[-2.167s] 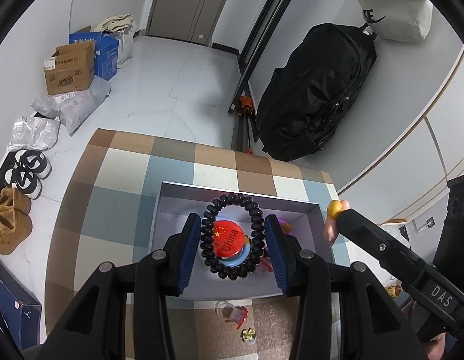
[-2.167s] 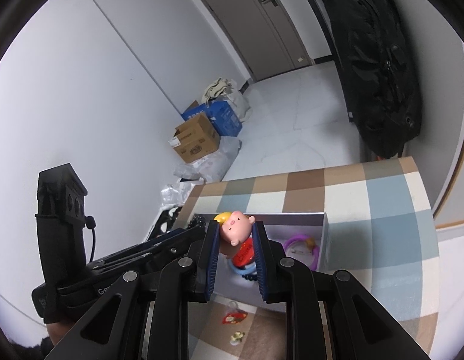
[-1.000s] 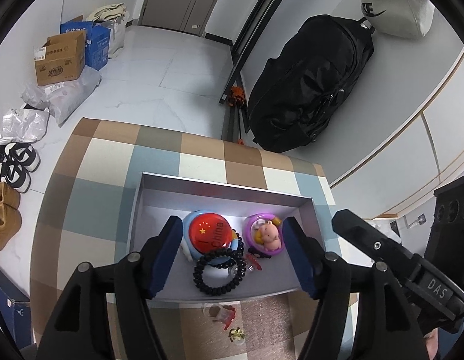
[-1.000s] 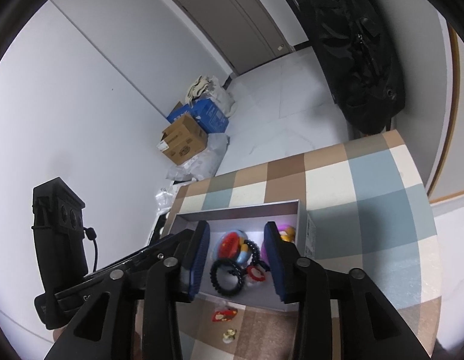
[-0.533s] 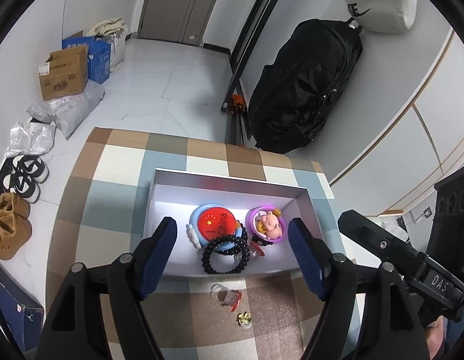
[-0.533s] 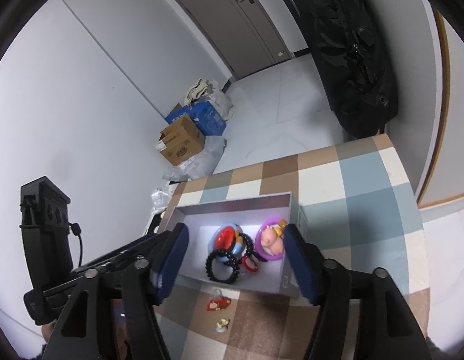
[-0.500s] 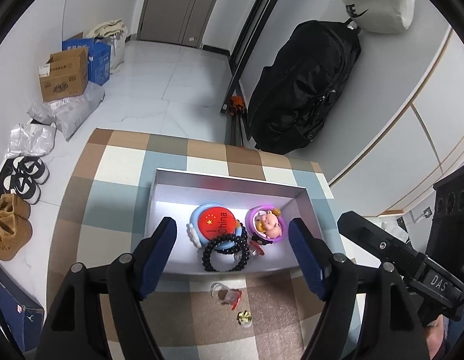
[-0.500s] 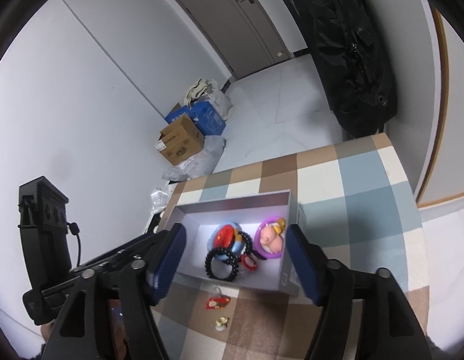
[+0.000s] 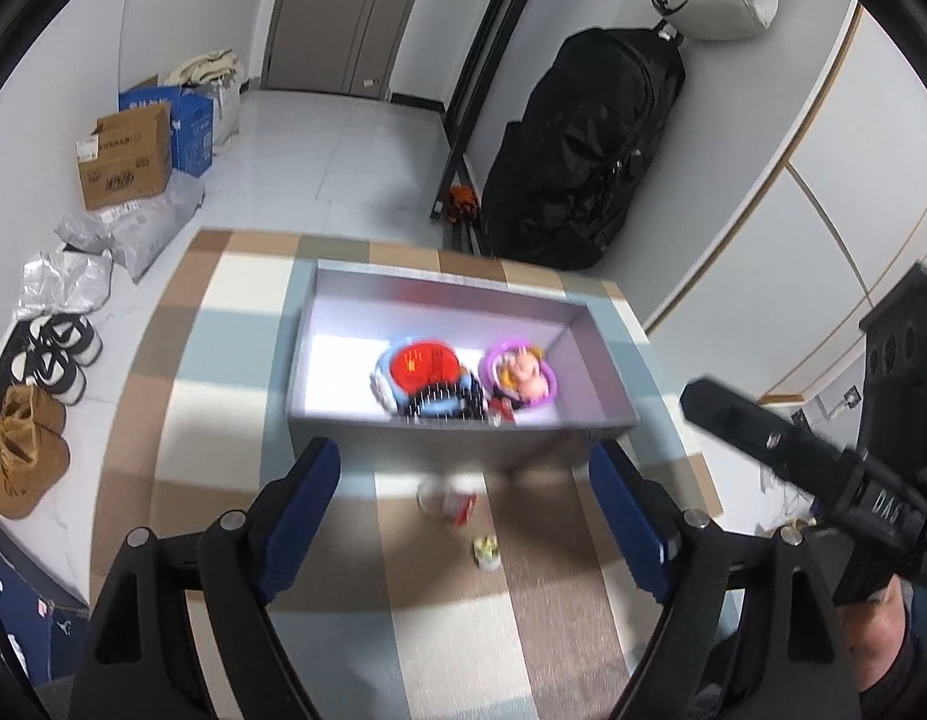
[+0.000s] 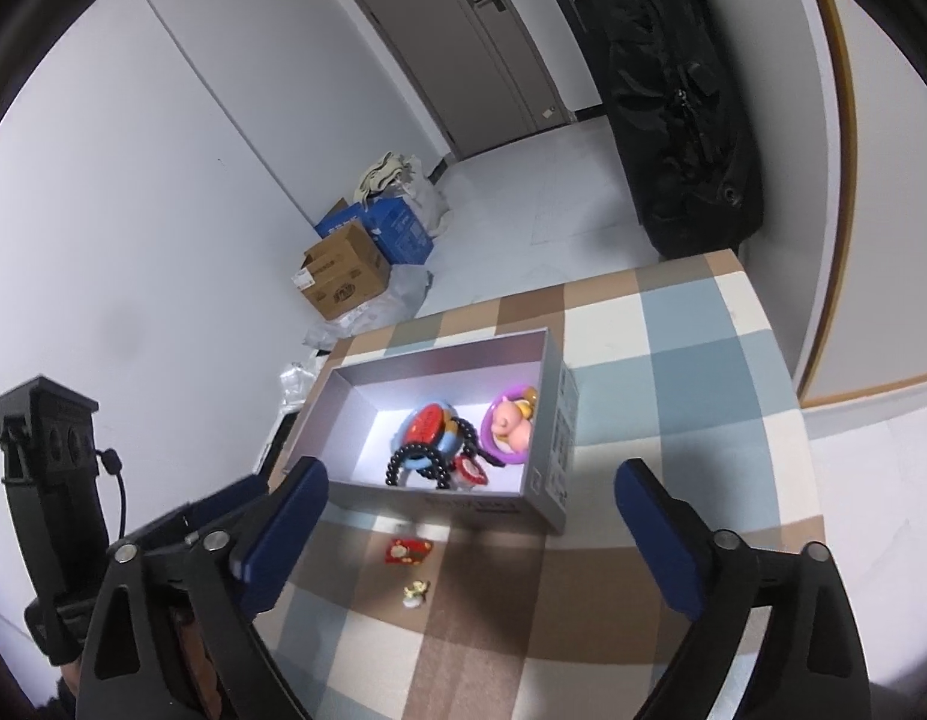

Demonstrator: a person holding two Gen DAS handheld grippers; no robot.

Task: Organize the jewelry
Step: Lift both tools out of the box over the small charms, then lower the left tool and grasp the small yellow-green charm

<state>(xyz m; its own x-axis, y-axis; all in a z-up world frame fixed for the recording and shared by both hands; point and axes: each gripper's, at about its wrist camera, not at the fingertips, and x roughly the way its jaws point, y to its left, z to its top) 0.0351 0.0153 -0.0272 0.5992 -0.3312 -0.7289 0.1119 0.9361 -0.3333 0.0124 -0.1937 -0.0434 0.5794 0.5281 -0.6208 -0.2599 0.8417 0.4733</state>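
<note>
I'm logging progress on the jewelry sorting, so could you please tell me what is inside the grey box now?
Inside the grey box lie a red-and-blue badge, a black bead bracelet partly over it, a pink doll on a purple ring and a small red charm. Anything beneath them is hidden.

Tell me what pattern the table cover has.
Brown, blue and cream checked table cover, clearest in the right wrist view.
</note>
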